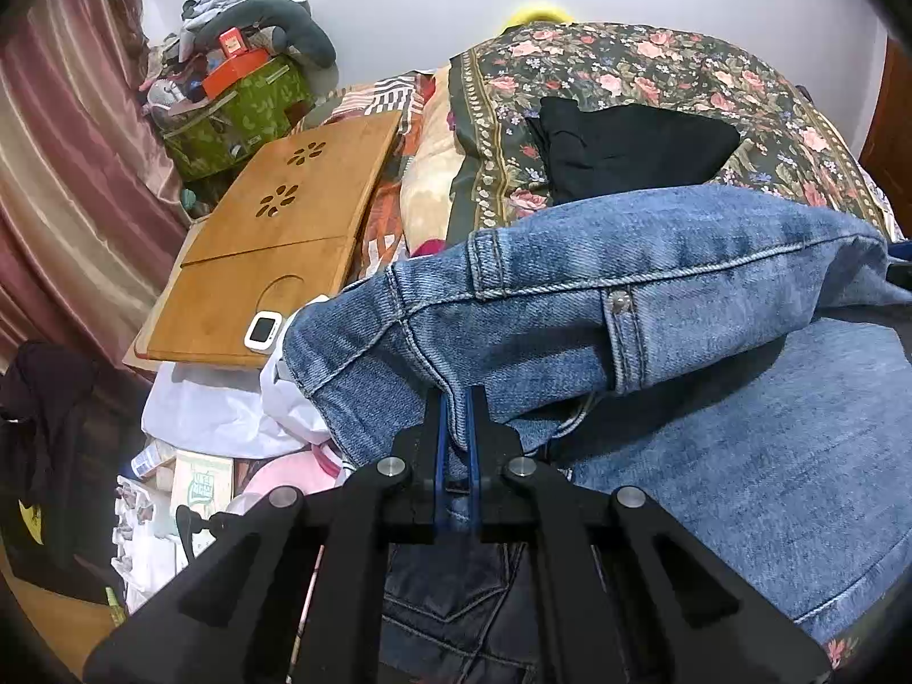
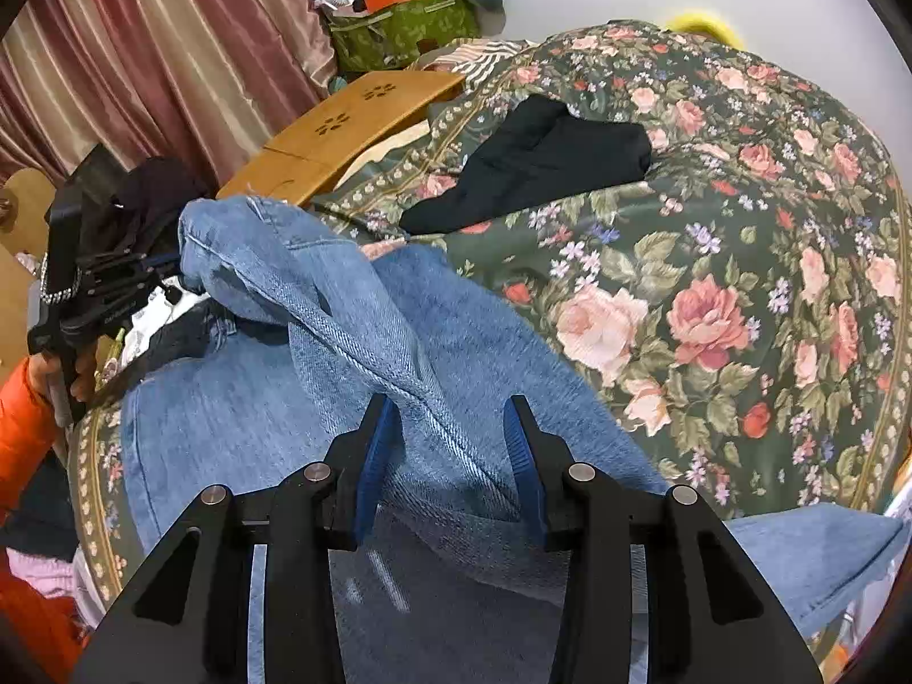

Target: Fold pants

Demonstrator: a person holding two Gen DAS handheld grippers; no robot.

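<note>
Blue jeans (image 1: 655, 308) lie on a floral bedspread (image 1: 627, 68). My left gripper (image 1: 456, 404) is shut on the waistband of the jeans and holds it lifted above the lower denim layer. It also shows in the right wrist view (image 2: 165, 273), at the far left, pinching the raised waist end. My right gripper (image 2: 450, 416) is open, its blue pads either side of a raised seam fold of the jeans (image 2: 353, 308). The denim spreads under it toward the lower right.
A folded black garment (image 1: 627, 154) lies on the bedspread (image 2: 741, 228) behind the jeans. A wooden lap tray (image 1: 273, 239) with a small white device (image 1: 261, 330) sits to the left. A green bag (image 1: 239, 114) with clutter and pink curtains (image 1: 68, 171) stand behind. Darker jeans (image 1: 456, 598) lie beneath.
</note>
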